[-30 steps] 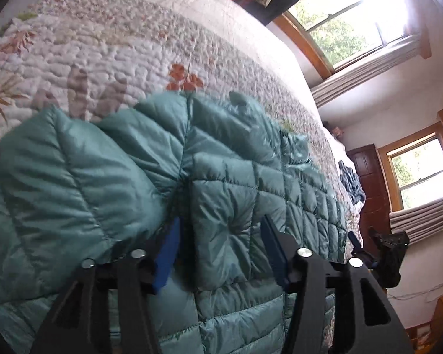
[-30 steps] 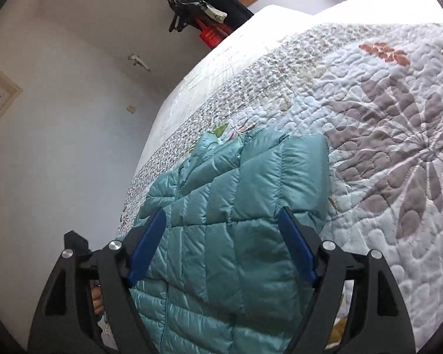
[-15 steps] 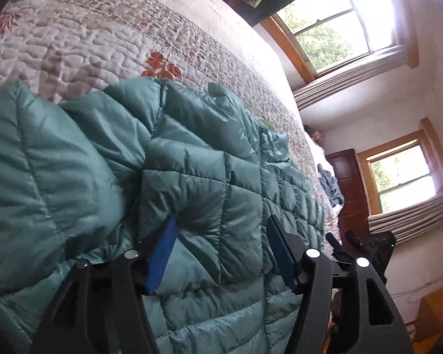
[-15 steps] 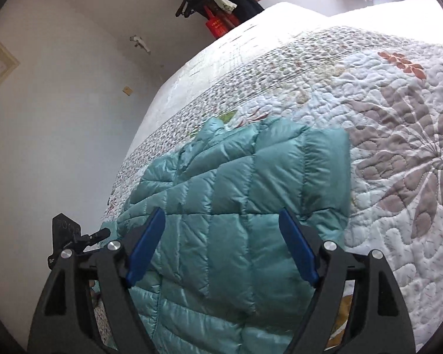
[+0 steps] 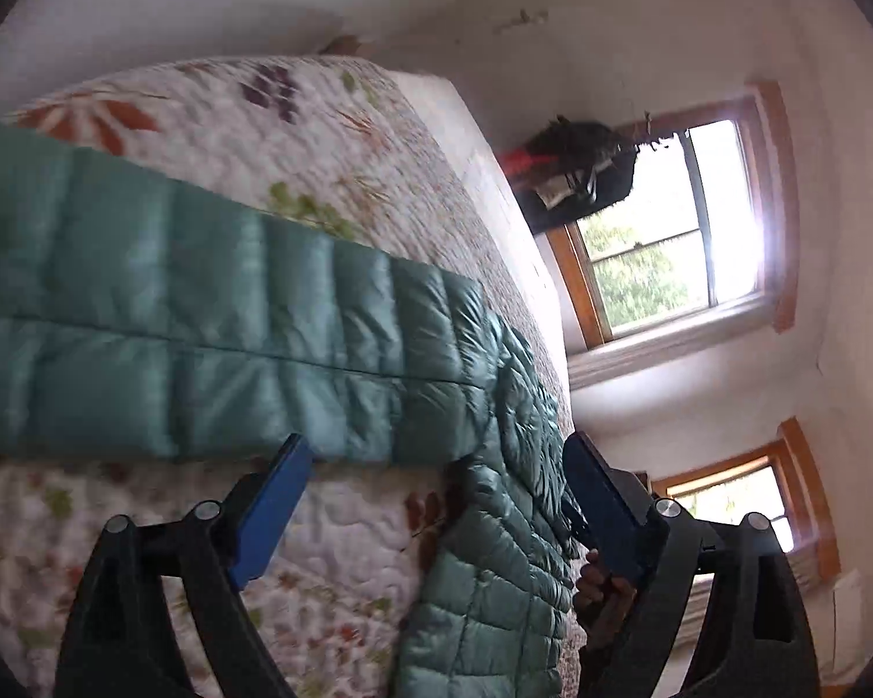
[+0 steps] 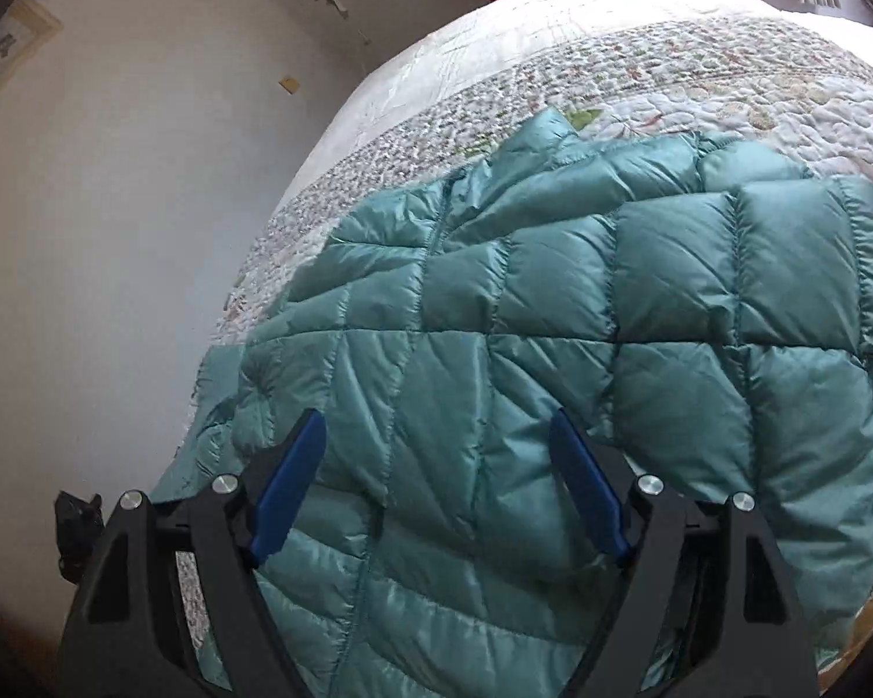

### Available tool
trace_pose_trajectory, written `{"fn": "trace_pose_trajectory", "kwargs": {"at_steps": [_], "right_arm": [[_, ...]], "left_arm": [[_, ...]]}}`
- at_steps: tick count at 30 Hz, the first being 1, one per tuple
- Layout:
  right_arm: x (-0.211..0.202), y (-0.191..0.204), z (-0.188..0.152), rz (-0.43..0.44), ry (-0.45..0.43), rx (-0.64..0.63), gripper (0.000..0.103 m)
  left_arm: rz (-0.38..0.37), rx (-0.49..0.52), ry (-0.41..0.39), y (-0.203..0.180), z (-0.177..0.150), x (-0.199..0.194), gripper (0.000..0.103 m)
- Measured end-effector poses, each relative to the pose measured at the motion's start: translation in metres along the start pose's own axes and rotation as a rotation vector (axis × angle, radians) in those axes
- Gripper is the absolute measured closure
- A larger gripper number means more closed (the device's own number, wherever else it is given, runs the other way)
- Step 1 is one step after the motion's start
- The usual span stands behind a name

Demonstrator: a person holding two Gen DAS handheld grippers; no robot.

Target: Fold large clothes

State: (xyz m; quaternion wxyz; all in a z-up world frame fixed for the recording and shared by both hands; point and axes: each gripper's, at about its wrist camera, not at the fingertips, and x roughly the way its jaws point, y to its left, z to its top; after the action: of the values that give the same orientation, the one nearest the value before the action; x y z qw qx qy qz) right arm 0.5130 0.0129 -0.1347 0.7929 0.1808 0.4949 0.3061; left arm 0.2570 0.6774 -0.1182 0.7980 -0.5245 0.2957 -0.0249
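- Left gripper [image 5: 436,500]: the blue fingers [image 5: 270,512] stand wide apart and clamp nothing. Between them lie bare quilt [image 5: 349,529] and, toward the 3 o'clock finger, a fold of the teal puffer jacket [image 5: 494,552].
- Right gripper [image 6: 436,483]: the fingers [image 6: 288,485] stand wide apart, empty. Quilted jacket [image 6: 553,320] panels fill the gap between them; actual contact with the fabric cannot be told.
- Jacket position, left wrist view: a long padded band, apparently a sleeve [image 5: 203,320], runs from 9 o'clock to centre, just beyond the fingertips. The body continues from centre to 6 o'clock, passing beside the 3 o'clock finger.
- Jacket position, right wrist view: the garment spreads from 6 o'clock to 3 o'clock across the quilt, collar end toward 12 o'clock.
- A hand [image 5: 602,581] shows behind the 3 o'clock finger in the left wrist view.
- Risk: the shell fabric looks slick and the fill lofty. A shallow pinch is likely to take the outer layer only, and the panel slides out during the lift.
- Risk: the padding likely springs back, so a fold released early reopens.
- Risk: the sleeve extends sideways from the body. Folding the body first probably traps it crooked and leaves an uneven bundle.
- Risk: the jacket lies near the bed [image 6: 378,116] edge at 9 o'clock in the right wrist view. A strong pull that way may drag it off.
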Motion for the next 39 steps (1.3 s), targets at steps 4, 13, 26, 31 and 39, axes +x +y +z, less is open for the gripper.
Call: {"fn": "trace_pose_trajectory", "kwargs": {"at_steps": [4, 13, 26, 31, 39], "right_arm": [[-0.006, 0.036, -0.002, 0.013, -0.027, -0.099, 0.021], [0.011, 0.083, -0.021, 0.051, 0.006, -0.183, 0.019], [0.007, 0.079, -0.032, 0.068, 0.013, -0.183, 0.019], [0.001, 0.075, -0.032, 0.065, 0.004, -0.175, 0.019], [-0.006, 0.073, -0.023, 0.102, -0.001, -0.096, 0.019]], "left_arm": [[0.097, -0.116, -0.11, 0.049, -0.005, -0.054, 0.013], [0.212, -0.211, -0.13, 0.093, 0.004, -0.06, 0.011], [0.326, -0.169, -0.235, 0.103, 0.014, -0.068, 0.095], [0.295, -0.083, -0.288, 0.081, 0.017, -0.08, 0.102], [0.195, 0.203, -0.324, -0.037, 0.037, -0.067, 0.102]]}}
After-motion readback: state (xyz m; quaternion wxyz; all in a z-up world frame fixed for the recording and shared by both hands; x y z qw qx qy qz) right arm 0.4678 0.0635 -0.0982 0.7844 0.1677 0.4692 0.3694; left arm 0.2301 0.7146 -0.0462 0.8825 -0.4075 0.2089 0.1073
